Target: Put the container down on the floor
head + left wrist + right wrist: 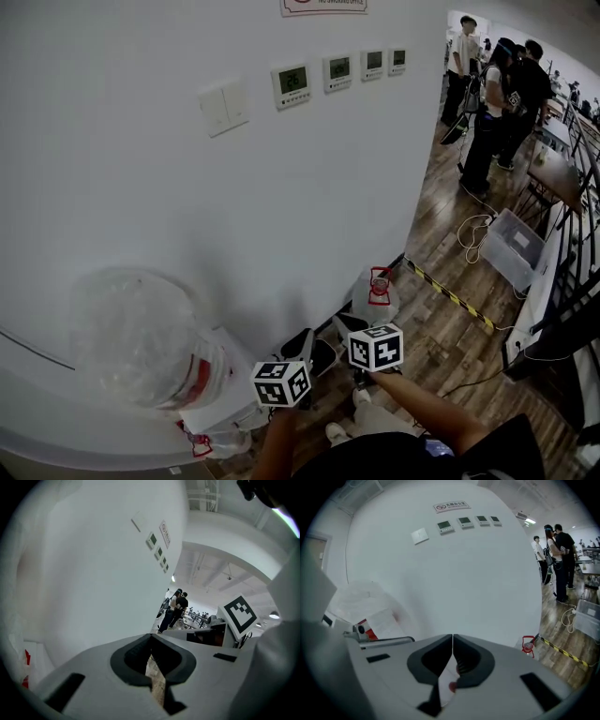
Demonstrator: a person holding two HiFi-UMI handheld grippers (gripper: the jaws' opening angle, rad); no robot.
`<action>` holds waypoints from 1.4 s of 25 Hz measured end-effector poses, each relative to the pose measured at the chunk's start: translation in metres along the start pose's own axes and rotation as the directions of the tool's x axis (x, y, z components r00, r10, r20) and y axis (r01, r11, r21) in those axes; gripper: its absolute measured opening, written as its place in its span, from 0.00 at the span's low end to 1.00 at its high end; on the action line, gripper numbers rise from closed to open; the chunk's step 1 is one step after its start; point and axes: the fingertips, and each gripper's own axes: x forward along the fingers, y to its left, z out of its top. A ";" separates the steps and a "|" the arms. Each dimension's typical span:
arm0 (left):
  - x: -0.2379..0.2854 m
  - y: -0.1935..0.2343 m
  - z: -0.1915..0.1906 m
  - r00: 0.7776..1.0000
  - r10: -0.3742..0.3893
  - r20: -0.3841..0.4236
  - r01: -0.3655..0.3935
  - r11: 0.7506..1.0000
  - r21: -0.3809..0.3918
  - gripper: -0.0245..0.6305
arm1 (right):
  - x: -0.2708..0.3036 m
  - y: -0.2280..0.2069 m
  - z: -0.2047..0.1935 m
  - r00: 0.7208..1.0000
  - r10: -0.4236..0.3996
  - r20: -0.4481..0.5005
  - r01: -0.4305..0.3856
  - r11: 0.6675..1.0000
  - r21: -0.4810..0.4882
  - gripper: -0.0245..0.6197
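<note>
Both pairs of jaws are closed and empty, which I see only in my left gripper [151, 641] and right gripper [453, 638] views. Head view, centre: container [378, 292] standing on the floor [441, 337] by the wall [141, 187].

left gripper [151, 638]: jaws together at the tips, empty. right gripper [453, 637]: jaws together, empty. left forearm [275, 442] and right forearm [424, 414] reach forward, side by side.
</note>
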 end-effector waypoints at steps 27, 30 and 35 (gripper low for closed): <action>-0.038 -0.072 0.046 0.986 0.055 0.160 -0.065 0.996 0.058 0.06 | -0.087 0.027 0.058 0.984 0.103 0.142 -0.081 0.985 -0.153 0.09; -0.041 -0.087 0.046 0.982 0.068 0.178 -0.080 0.995 0.059 0.06 | -0.104 0.024 0.058 0.982 0.120 0.149 -0.096 0.982 -0.160 0.09; -0.044 -0.124 0.038 0.978 0.079 0.192 -0.097 0.991 0.087 0.06 | -0.135 0.014 0.052 0.978 0.130 0.160 -0.099 0.977 -0.189 0.09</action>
